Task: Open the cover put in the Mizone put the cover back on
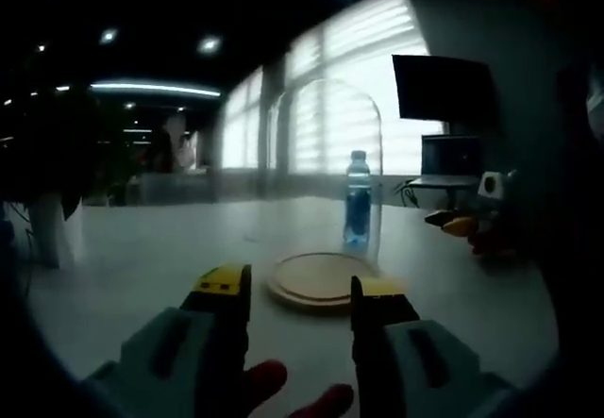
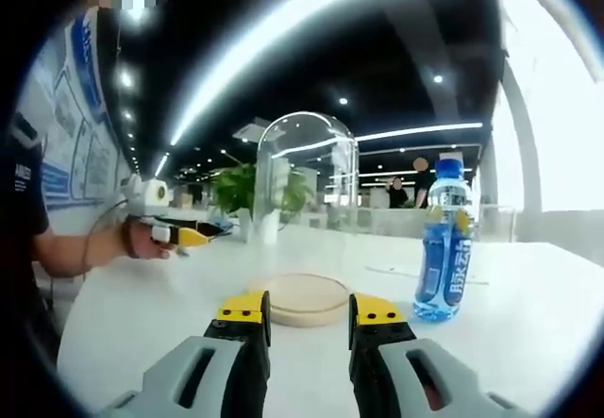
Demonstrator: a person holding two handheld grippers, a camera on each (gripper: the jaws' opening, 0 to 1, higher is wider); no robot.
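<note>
In the right gripper view, the left gripper (image 2: 193, 236) hovers at left, state unclear. The glass cover (image 2: 307, 177) sits on its wooden base (image 2: 304, 297) mid-bench (image 2: 528, 295); the right gripper (image 2: 307, 319) is released, empty. The Mizone bottle (image 2: 444, 243) stands right, beside the base.
</note>
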